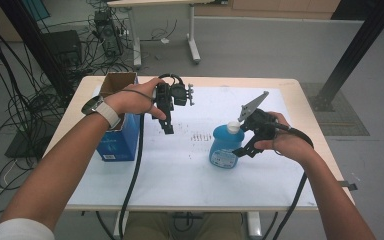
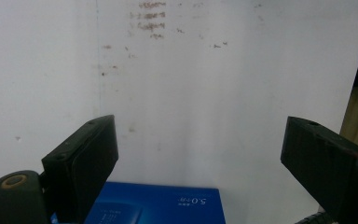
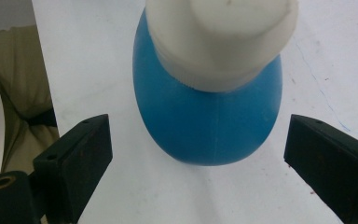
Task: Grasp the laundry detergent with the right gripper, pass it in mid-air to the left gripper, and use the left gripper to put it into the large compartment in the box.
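A blue bottle (image 1: 223,147) with a white cap (image 1: 234,127) stands upright on the white sheet right of centre. My right gripper (image 1: 243,136) hovers just to its right at cap height, tilted down toward it. In the right gripper view the bottle (image 3: 205,126) and its cap (image 3: 219,42) sit ahead of the open right gripper (image 3: 198,140), whose pads are apart from it. My left gripper (image 1: 167,128) hangs open above the sheet beside a blue box (image 1: 116,140). The left gripper (image 2: 200,140) has nothing between its fingers, and the box's blue top (image 2: 154,205) shows below them.
The blue box has an open brown top (image 1: 118,83) at the table's left. A white sheet (image 1: 190,170) with small dark marks (image 1: 200,136) covers the wooden table (image 1: 300,95). Cables and another table's legs lie on the floor behind; a black post (image 1: 355,45) stands at the right.
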`<state>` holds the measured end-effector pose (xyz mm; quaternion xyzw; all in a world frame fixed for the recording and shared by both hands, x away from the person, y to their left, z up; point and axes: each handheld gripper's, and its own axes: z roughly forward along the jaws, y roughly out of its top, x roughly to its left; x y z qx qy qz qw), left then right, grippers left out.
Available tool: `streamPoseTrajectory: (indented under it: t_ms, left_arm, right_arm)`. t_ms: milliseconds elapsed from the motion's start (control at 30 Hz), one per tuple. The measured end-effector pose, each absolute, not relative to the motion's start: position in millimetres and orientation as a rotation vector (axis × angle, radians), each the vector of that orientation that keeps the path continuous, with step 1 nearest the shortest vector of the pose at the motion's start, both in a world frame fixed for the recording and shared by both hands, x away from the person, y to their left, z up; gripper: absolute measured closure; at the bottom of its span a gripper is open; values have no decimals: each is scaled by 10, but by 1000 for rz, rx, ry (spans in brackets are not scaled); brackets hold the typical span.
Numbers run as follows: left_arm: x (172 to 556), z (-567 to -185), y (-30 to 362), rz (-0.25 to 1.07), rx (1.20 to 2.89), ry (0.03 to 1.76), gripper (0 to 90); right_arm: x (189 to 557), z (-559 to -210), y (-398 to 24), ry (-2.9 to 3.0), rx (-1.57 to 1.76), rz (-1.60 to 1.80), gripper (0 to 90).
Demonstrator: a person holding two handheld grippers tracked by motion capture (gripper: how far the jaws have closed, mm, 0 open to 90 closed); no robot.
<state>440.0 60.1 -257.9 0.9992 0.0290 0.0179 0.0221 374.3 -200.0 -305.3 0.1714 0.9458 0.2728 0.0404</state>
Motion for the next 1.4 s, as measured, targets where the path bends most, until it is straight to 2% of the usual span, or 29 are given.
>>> streamPoseTrajectory:
  t_ms: [1400]
  left_arm:
    - [4392,-2571,615,59,3091,102,113]
  right_arm:
    - [3741,-3052,-1995,2895,530,836,75]
